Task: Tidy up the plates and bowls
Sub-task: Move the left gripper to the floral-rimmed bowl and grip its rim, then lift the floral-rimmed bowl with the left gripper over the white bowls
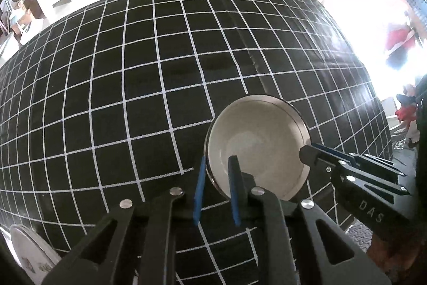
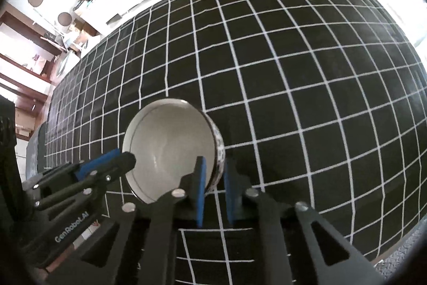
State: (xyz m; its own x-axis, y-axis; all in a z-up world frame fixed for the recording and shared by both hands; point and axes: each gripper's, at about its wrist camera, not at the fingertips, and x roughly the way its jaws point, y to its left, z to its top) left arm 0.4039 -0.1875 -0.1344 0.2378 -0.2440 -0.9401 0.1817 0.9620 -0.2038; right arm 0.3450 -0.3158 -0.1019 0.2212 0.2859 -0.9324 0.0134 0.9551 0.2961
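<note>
Glossy glazed ceramic bowl [image 1: 259,146] on matt black grid-printed tablecloth [image 1: 133,87]

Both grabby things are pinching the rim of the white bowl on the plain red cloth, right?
Nearly. The cloth is black with a white grid, not plain red, as the right wrist view shows. Both the left gripper and the right gripper do pinch the rim of the white bowl.

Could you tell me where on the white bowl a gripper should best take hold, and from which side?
Probably the rim, from above. The bowl sits upright and open, too wide to span, so one finger goes inside the thin wall and one outside. The right gripper and left gripper already pinch opposite edges that way.
</note>
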